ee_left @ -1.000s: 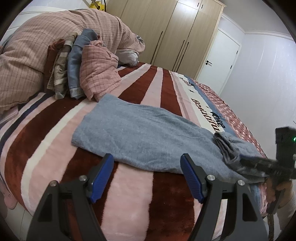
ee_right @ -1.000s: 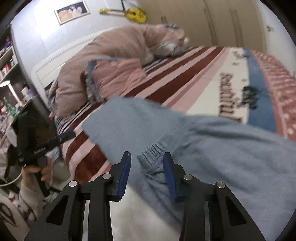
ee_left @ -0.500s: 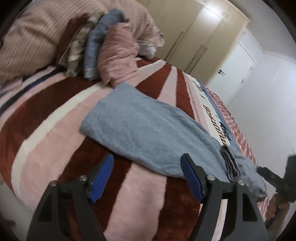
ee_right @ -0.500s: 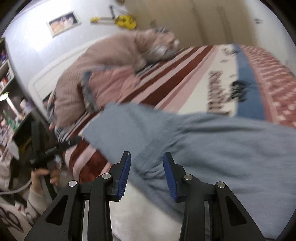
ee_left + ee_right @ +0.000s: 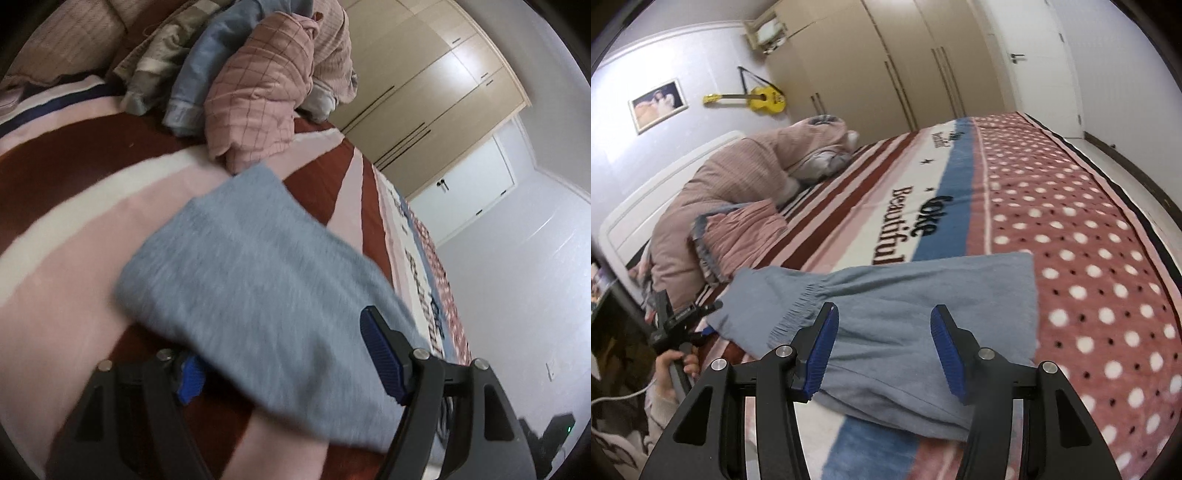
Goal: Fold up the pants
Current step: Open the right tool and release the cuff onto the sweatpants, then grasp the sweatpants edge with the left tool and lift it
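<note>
Grey-blue pants (image 5: pixel 258 280) lie flat across the striped blanket (image 5: pixel 74 236). My left gripper (image 5: pixel 284 365) is at their near end. Its jaws are closing with the cloth edge between them: one pad (image 5: pixel 190 376) sits half under the hem, the other pad (image 5: pixel 380 354) stands above the cloth, and neither presses. My right gripper (image 5: pixel 884 347) hovers over the other half of the pants (image 5: pixel 923 295), jaws opening, nothing gripped. The gathered waistband (image 5: pixel 798 306) lies folded over just left of it. A hand (image 5: pixel 670 365) holds the left gripper (image 5: pixel 679 321) at the far end.
A pile of folded clothes (image 5: pixel 255 85) lies close behind the pants, against a pink quilt (image 5: pixel 746 173) at the headboard. Wardrobes (image 5: pixel 424 92) and a white door (image 5: pixel 472 192) stand beyond the bed. The dotted blanket part (image 5: pixel 1089 240) runs to the bed's right edge.
My left gripper has moved in and rolled, so the pants' end now sits between its jaws. My right gripper's jaws have widened off the waistband and it has shifted right along the pants.
</note>
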`<control>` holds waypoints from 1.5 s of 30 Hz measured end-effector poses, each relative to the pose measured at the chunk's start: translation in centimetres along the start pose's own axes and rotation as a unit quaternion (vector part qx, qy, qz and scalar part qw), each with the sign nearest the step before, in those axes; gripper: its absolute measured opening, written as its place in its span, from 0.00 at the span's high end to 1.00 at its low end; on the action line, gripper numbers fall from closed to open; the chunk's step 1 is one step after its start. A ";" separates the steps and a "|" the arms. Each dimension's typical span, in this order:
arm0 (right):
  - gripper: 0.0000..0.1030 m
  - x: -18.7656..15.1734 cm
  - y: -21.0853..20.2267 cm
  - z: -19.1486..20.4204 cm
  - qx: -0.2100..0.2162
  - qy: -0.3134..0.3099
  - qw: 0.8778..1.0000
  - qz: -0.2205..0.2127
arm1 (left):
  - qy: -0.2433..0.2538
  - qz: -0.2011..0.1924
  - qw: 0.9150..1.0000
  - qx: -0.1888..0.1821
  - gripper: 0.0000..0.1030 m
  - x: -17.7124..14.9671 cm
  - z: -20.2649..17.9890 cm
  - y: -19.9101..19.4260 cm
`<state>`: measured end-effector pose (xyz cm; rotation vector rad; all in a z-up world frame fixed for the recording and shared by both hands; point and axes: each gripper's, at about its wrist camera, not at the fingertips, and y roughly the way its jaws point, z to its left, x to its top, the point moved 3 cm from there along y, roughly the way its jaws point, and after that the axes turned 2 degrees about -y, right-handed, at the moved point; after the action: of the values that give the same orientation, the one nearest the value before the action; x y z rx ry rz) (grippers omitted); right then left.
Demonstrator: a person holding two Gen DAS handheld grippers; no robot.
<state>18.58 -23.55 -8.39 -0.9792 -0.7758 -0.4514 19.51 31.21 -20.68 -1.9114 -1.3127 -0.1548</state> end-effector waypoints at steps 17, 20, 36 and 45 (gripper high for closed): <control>0.53 -2.1 -2.8 -4.5 -0.020 0.057 0.998 -0.019 | 0.154 -0.056 0.986 -0.026 0.96 2.1 -10.7 -3.1; 0.53 -2.4 -4.0 -5.2 -0.016 0.062 0.998 -0.029 | 0.187 -0.060 0.980 -0.044 0.96 1.6 -14.2 -4.0; 0.53 -4.4 -9.4 -10.2 0.009 0.092 0.993 -0.075 | 0.312 -0.046 0.940 -0.132 0.96 -4.7 -32.8 -4.5; 0.53 -5.9 -11.5 -13.2 -0.037 0.090 0.992 -0.078 | 0.348 0.027 0.924 -0.155 0.96 -11.0 -38.1 0.0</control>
<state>12.09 -40.68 -10.71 -0.9346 -0.6782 -0.6993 26.64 -2.13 -0.44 -1.8736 -0.7752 -0.9701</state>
